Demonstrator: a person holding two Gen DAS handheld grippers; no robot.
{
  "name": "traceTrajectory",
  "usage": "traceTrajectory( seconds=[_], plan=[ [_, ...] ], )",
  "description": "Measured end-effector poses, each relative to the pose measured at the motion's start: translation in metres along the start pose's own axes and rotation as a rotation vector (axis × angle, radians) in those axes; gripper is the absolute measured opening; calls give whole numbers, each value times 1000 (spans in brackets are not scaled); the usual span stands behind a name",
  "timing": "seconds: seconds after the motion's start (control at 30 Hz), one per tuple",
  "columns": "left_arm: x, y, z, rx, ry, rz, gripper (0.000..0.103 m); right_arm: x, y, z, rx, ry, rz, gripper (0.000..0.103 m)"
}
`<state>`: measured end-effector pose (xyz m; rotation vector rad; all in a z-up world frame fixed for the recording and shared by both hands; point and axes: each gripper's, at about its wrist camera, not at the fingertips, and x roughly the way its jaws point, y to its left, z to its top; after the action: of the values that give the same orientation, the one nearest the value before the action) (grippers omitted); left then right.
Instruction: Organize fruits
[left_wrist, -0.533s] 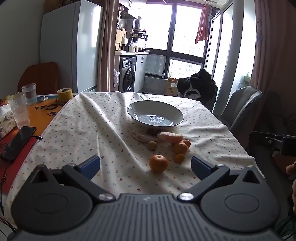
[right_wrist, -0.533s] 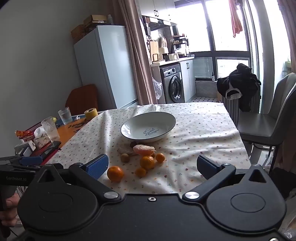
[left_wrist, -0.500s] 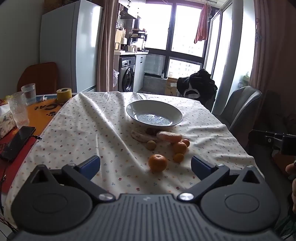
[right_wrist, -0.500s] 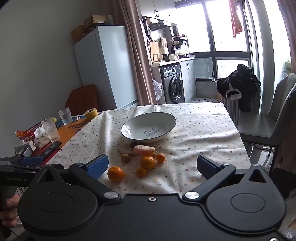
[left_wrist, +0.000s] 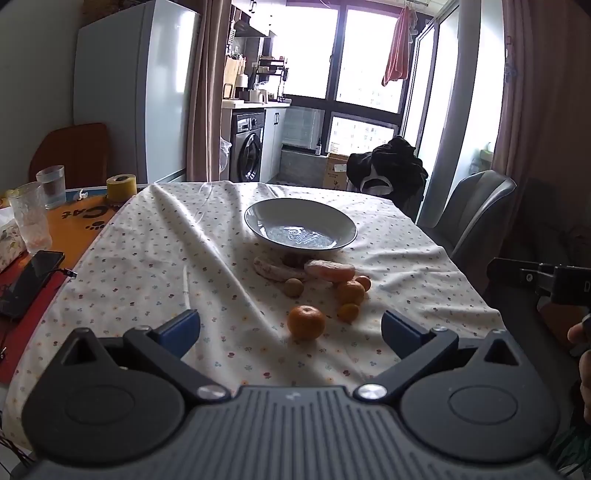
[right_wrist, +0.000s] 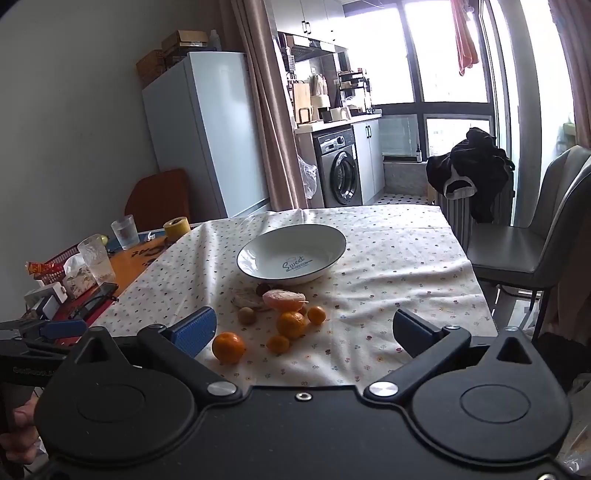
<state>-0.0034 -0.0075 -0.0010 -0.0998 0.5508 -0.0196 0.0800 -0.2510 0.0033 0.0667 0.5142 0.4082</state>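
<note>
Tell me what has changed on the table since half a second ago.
Nothing visibly changed. Both the left gripper and the right gripper hang open and empty short of the fruit, the nearest mandarin and the rest lie on the tablecloth, and the bowl holds no fruit.

The word "Sweet" is printed in dark script inside the white bowl ahead of the right claw; "Cat", seen inverted, marks the orange mat far left of the left claw.

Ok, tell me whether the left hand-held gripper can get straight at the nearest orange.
Probably yes. The left hand-held gripper is open and the nearest orange sits alone on the tablecloth just ahead, with nothing between.
</note>
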Motion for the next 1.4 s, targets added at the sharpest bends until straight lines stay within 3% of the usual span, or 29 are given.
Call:
traceTrajectory(
  seconds=[0.47,1.4],
  plan=[
    [0,1,0,3,4,-9,103,2,8,-2,-31,39,35,103],
    [3,6,-2,-27,10,1,103,6,12,-4,-40,67,25,103]
  ],
)
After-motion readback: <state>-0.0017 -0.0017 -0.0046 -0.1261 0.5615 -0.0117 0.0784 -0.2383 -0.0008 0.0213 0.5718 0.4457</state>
